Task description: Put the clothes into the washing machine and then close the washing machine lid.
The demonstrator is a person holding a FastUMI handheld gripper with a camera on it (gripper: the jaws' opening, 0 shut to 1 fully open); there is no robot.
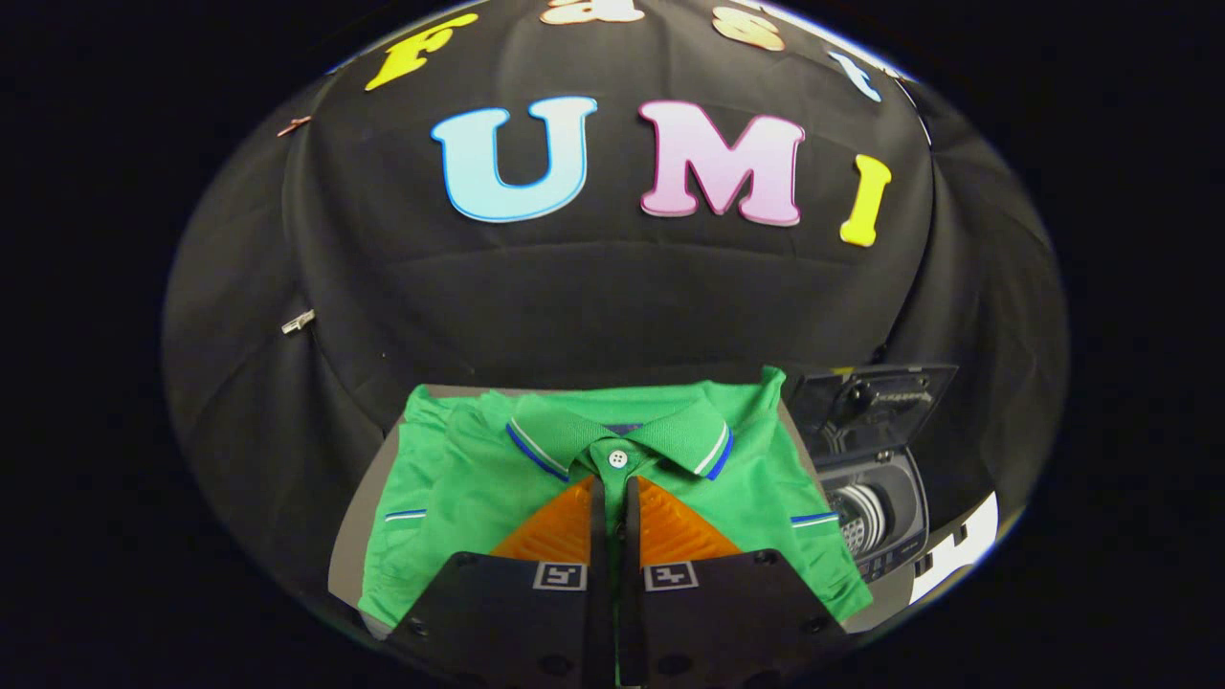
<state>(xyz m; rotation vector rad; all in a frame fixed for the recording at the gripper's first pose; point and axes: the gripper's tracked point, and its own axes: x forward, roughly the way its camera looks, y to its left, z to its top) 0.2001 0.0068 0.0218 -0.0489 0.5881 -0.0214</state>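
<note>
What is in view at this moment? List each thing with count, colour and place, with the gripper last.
polo shirt: one, green with blue and white trim on collar and sleeves and a white button, folded flat on the table, under and ahead of the fingers.
table: one, grey, bare strip showing left of the shirt.
washing machine: one, small, dark grey, right of the shirt, drum visible.
washing machine lid: one, dark, standing open behind the drum opening.
gripper: one, fingers close together with a thin gap, tips just below the shirt's collar button; whether they pinch cloth cannot be told.
</note>
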